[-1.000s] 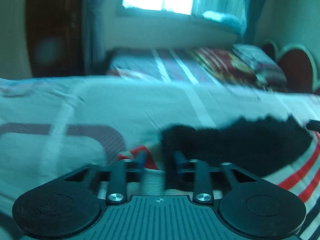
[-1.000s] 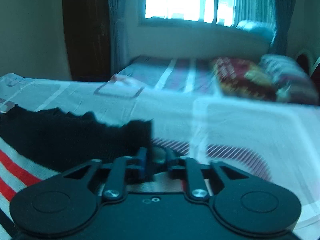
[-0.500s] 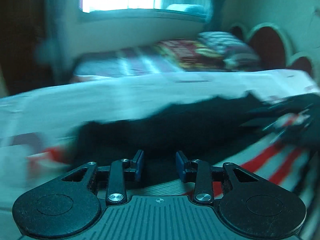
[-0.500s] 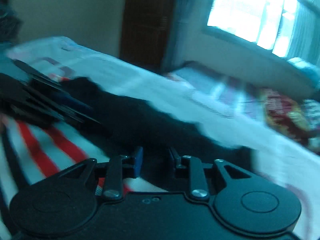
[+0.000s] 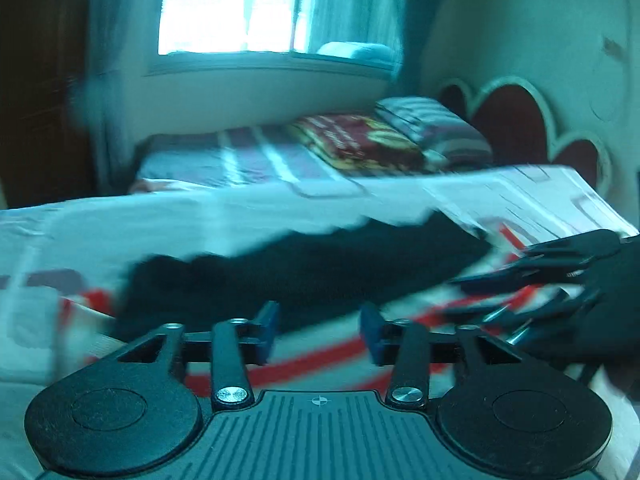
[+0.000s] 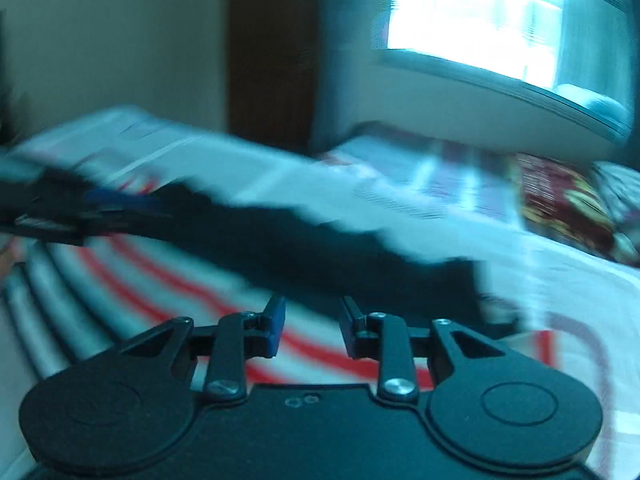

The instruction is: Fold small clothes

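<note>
A small garment with a black band and red and white stripes lies flat on the bed. It also shows in the right wrist view, stripes nearest me. My left gripper is open and empty just above the striped part. My right gripper is open and empty over the stripes too. The right gripper shows blurred at the right edge of the left wrist view. The left gripper shows blurred at the left of the right wrist view.
The garment rests on a white patterned bedsheet. A second bed with a red blanket and pillow stands behind, under a bright window. A heart-shaped headboard is at the right. A dark door is at the back.
Both grippers let go of the garment's black edge and opened. They drew back over the striped part and turned toward each other. The garment now lies flat.
</note>
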Demonstrator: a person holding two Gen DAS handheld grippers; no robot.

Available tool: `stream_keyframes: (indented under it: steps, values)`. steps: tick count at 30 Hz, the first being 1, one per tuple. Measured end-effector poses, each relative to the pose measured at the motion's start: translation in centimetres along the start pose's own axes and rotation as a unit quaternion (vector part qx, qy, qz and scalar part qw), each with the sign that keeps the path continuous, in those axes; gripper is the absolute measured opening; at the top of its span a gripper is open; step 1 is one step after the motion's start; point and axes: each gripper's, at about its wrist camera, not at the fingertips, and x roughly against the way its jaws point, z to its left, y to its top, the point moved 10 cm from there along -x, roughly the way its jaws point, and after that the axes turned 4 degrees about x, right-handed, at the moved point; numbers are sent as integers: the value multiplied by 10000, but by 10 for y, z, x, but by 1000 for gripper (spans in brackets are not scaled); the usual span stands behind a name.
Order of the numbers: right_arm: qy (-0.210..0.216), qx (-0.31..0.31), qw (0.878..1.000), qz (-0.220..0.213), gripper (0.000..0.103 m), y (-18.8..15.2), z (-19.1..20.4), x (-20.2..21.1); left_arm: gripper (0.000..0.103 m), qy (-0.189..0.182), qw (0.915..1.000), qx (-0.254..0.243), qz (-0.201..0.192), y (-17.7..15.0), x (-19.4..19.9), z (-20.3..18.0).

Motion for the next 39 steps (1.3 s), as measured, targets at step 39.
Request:
stream_keyframes:
  steps: [39]
  values:
    - [-1392,-1979,9696,375,7,-122,-63,115,66,1096,9937,201,107,-86,91,54]
